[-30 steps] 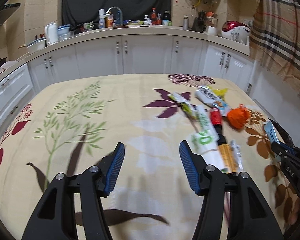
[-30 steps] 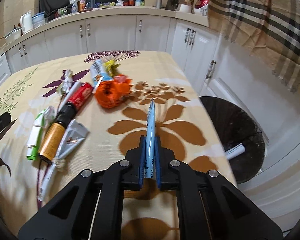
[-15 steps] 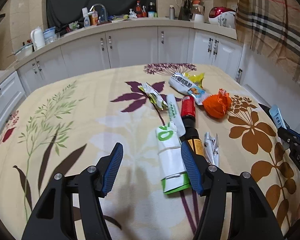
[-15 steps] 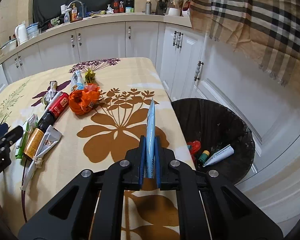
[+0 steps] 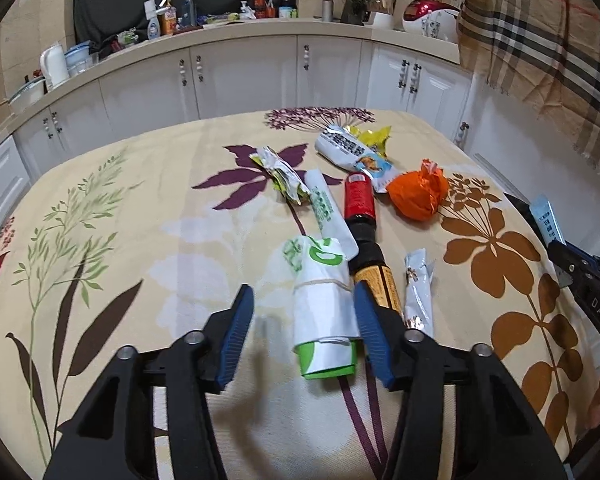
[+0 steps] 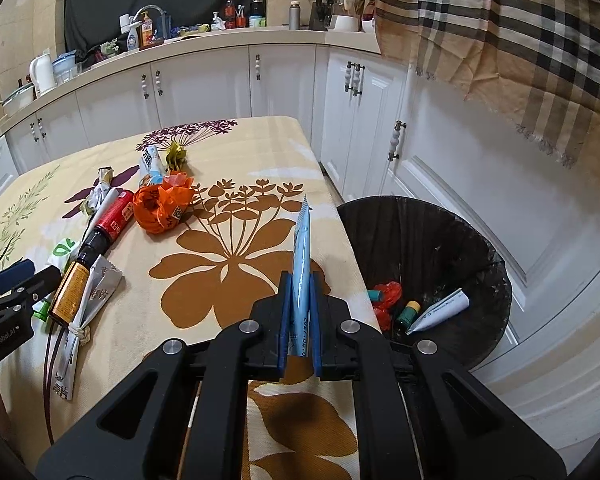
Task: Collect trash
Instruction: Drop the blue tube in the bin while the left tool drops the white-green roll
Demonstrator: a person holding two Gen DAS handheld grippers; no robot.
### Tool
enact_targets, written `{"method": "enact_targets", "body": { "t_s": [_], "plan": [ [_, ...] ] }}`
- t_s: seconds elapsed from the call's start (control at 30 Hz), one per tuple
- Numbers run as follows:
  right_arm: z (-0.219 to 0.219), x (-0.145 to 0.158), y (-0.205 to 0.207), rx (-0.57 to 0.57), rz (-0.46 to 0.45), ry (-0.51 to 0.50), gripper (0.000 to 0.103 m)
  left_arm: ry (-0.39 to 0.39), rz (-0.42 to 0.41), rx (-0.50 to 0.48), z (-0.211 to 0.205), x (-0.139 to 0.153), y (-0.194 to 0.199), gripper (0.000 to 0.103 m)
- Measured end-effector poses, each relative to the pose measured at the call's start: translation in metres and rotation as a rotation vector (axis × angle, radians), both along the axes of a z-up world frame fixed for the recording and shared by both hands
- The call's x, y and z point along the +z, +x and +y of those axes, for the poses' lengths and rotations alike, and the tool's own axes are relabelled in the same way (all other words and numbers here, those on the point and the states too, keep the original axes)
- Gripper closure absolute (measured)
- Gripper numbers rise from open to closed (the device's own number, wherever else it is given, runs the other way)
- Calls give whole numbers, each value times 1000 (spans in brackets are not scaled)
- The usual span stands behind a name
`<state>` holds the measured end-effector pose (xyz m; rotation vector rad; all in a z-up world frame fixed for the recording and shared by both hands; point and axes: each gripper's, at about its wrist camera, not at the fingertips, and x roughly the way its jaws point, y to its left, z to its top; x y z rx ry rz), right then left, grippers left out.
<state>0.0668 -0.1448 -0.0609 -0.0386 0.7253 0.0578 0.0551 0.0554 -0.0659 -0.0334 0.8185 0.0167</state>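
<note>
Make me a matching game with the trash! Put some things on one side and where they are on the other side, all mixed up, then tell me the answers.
Things:
1. blue packet
2. white tube
3. white and green roll
4. orange bag

Places:
A. between the open left gripper fingers, on the table
B. lying in the black bin
C. on the tablecloth, beside the red bottle
D. pinched in the shut right gripper

Pairs: 1-D, 2-B, 3-A, 4-C
</note>
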Motion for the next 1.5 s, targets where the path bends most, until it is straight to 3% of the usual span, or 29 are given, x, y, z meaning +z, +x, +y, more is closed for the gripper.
{"method": "enact_targets", "body": {
  "t_s": [0.13, 0.53, 0.87, 1.5],
  "plan": [
    [0, 0, 0, 1, -1, 0, 94, -13, 17, -35, -3, -2, 0, 71],
    [0, 2, -1, -5, -17, 6, 94, 26, -46, -27, -5, 8, -11, 75],
    [-17, 16, -6, -45, -70, 0, 94, 30, -160, -50, -16, 40, -13, 75],
    [-90, 42, 10, -246, -164, -37, 94, 1, -296, -297, -118, 72, 35, 75]
  ]
}}
